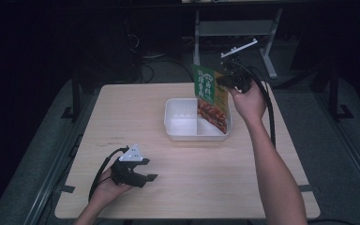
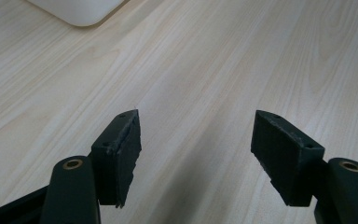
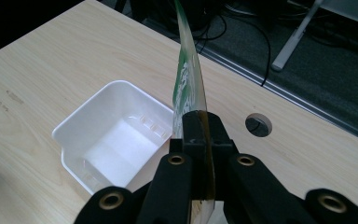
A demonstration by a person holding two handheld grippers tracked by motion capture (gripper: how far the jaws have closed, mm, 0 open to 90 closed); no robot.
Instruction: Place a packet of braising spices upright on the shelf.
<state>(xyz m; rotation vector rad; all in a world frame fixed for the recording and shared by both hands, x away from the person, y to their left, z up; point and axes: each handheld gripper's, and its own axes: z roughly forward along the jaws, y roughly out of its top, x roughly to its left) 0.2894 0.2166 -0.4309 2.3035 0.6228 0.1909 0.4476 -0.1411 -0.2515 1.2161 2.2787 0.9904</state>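
Observation:
A green and orange food packet (image 1: 211,97) hangs upright over the right side of a white plastic tub (image 1: 183,126). My right gripper (image 1: 221,79) is shut on the packet's upper right edge, held above the tub's far right corner. In the right gripper view the packet (image 3: 189,84) stands edge-on between the closed jaws of my right gripper (image 3: 199,122), with the empty tub (image 3: 116,140) below to the left. My left gripper (image 1: 151,169) rests low near the table's front left. In its own view my left gripper (image 2: 196,140) stands open with only bare wood between the jaws.
The light wooden table (image 1: 136,108) has a round cable hole (image 3: 258,124) near its far edge. A corner of the tub (image 2: 77,10) shows in the left gripper view. Beyond the table lie dark floor, cables and a metal desk frame (image 1: 267,44).

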